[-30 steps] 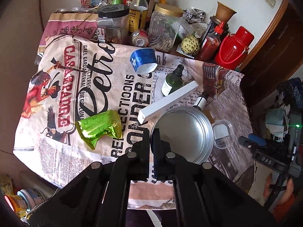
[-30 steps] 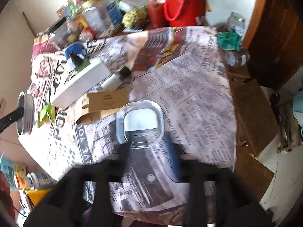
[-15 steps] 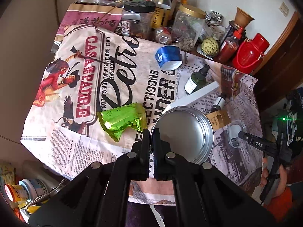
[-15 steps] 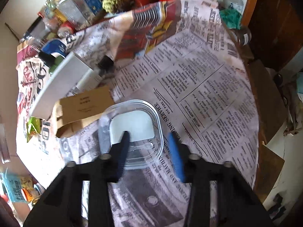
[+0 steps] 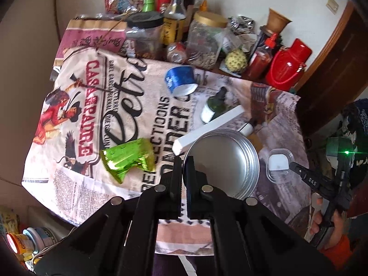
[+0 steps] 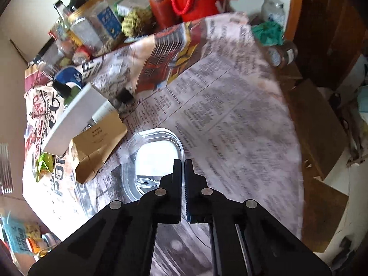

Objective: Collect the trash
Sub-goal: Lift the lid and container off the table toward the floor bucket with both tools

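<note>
Both tongs: matte black linkage arms, four round silver rivets each. Right tongs (image 6: 184, 168) carry a blue ribbed pad (image 6: 187, 197). Orange sleeve (image 5: 338, 251) at 4 o'clock.

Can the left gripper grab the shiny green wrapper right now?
Probably not yet. The left gripper is shut on the rim of the round metal tin, so it is busy. The green wrapper lies bare on the tablecloth just beside it, nothing covering it.
</note>
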Tool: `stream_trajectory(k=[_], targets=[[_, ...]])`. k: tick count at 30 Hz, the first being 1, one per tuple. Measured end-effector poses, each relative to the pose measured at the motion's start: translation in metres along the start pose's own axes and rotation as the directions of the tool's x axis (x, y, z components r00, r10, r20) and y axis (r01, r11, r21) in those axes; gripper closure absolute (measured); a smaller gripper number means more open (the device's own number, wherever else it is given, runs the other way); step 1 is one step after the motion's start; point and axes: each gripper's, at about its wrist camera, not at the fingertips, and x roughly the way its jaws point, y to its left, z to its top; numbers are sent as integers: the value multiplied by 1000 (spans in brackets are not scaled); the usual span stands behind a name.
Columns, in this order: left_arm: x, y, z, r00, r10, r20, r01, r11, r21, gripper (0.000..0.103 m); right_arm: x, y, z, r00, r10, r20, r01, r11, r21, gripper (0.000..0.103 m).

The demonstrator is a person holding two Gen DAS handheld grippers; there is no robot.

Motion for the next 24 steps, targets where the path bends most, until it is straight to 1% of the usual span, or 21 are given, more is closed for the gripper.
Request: stream_trajectory(k=[5,9,10,15,17,21,24], targets=[[-20,-25,-5,999,-12,51,12,1000,6,101,-48,1,-1,995,10,99,-6,999,-41,101],[-45,-43,-13,995,-24,102,25,1000,-3,102,-86,4,2,984,47,173,-35,997,-72,101],[-54,-48,-17,992,-30,119,31,1000,-4,102,-102,6,2,978,60,200,-44,995,-88,101],[-91,-63,-30,981,-43,189,43,999,3,102,-154,15,-6,951,105,290,-62,986,-154,101],[-107,-67,-35,974,-48,221,47,999,9,102,-177,21,-13,935,128,331,-71,981,-179,101],[-138,-66,-47,961,-67,268,63,998,23,102,-208,32,-28,908,155,388,-80,976,-201,101],[-163,-61,-58,949,-86,304,76,996,45,102,-231,43,-47,887,164,432,-82,976,-202,101]])
